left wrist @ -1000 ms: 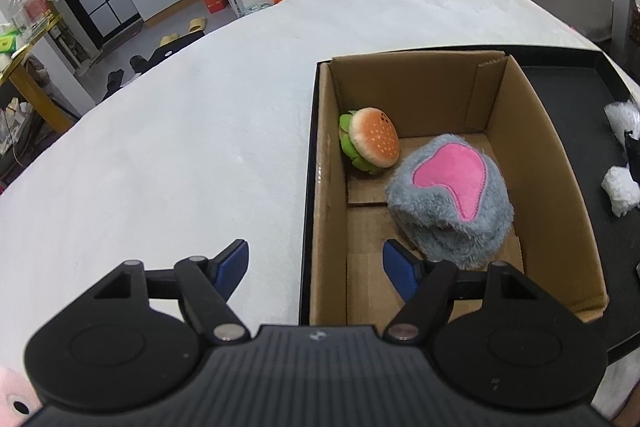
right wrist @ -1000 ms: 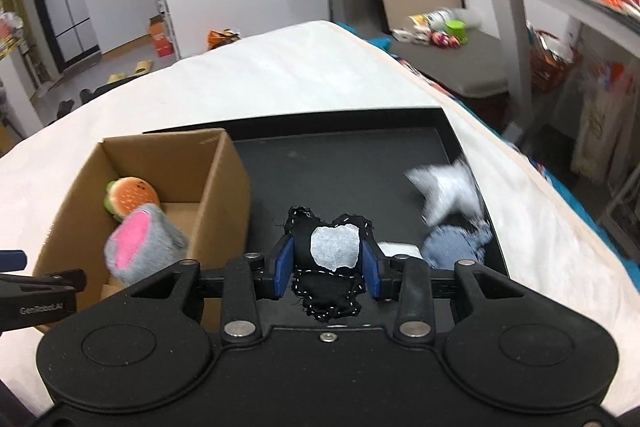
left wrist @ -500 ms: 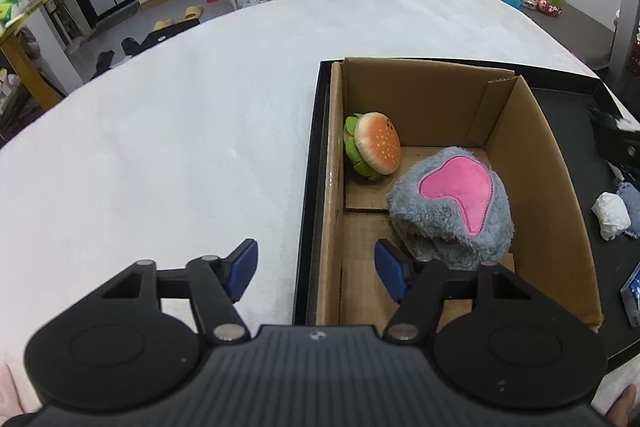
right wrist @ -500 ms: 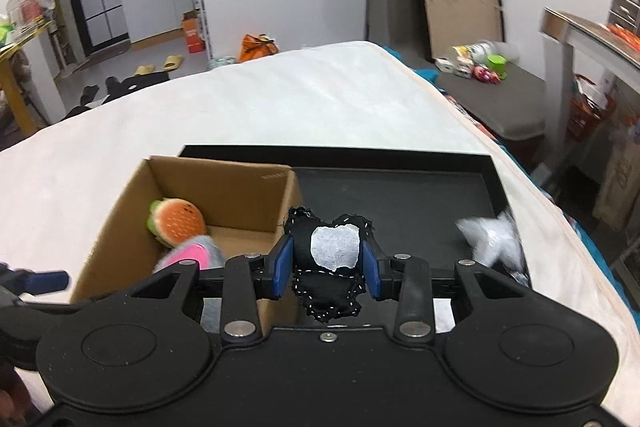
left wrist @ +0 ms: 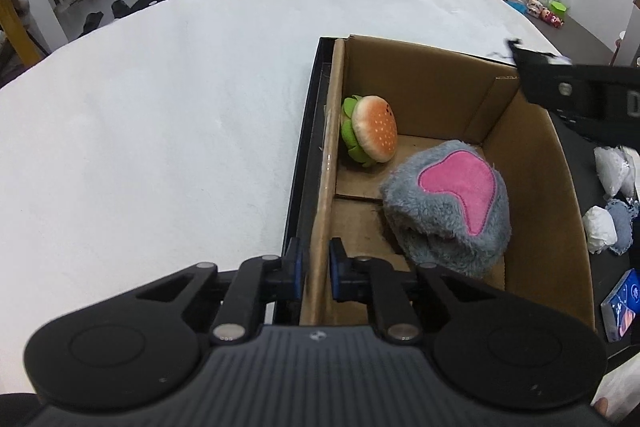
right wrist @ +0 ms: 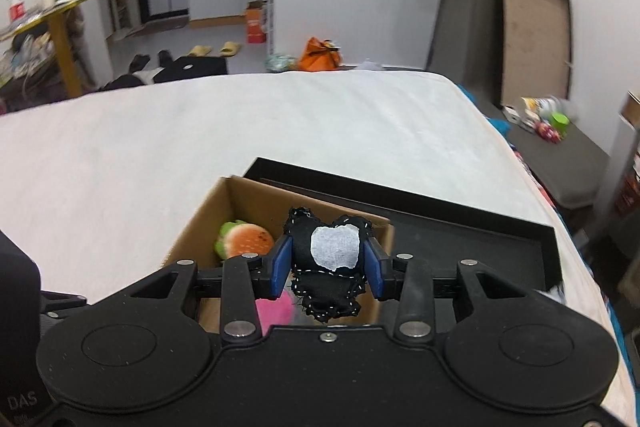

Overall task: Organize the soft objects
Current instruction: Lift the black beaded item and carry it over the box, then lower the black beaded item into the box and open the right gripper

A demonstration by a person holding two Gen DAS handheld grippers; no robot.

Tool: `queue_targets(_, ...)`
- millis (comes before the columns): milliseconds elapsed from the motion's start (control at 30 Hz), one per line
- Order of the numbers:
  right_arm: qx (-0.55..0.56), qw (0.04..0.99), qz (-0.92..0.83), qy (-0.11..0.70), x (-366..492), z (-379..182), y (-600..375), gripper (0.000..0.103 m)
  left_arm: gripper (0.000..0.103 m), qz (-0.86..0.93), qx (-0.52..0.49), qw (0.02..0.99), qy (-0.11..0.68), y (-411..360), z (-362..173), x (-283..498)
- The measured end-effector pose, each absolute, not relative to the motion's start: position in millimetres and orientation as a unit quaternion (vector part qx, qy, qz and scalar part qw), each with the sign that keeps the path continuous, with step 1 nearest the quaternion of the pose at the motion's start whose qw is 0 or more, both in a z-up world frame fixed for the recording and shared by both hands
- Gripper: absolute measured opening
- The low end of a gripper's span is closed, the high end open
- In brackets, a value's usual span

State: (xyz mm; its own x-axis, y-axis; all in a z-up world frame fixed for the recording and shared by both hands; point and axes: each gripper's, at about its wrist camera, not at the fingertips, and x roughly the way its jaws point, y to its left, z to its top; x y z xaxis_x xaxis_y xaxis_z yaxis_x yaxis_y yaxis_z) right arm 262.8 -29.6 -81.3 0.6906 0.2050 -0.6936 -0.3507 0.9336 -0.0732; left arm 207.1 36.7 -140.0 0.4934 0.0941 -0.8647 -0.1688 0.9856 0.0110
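**Box held steady, black toy above it**

Left view: our left gripper (left wrist: 314, 267) has just closed; its fingers pinch the thin cardboard wall of the box (left wrist: 556, 187), we think to keep it still. Inside lie a round burger (left wrist: 370, 133) and a fluffy grey plush (left wrist: 448, 209).

Right view: our right gripper (right wrist: 326, 263) pinches a flat black toy (right wrist: 328, 265) with white stitching, above the box.

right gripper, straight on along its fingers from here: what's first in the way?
Likely nothing before the inside of the cardboard box. The right gripper, shut on the black heart pouch, points down over it; the hamburger plush looks closest to that line, though depth is unclear.
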Motion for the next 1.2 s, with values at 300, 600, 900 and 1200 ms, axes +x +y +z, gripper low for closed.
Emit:
queue_targets(300, -0.143, 0.905, 0.168, 0.363, 273.0, -79.6, -9.6, 0.041, 0.011, 0.070, -0.051, 0.863, 0.497, 43.1, -140.4, 208.4)
queue_targets(600, -0.163, 0.905, 0.155, 0.362, 269.7, -84.6, -5.9, 0.071, 0.011, 0.064, -0.062, 0.864, 0.496, 47.8, -140.8, 206.8)
queue_targets(900, -0.149, 0.907, 0.144, 0.368, 262.1, -83.0, -24.0, 0.072, 0.012, 0.062, -0.060, 0.864, 0.496, 49.3, -140.1, 206.1)
queue_targets(1200, -0.107, 0.911, 0.119, 0.379, 254.0, -82.1, -59.5, 0.080, 0.014, 0.065, -0.042, 0.866, 0.495, 41.4, -135.9, 205.6)
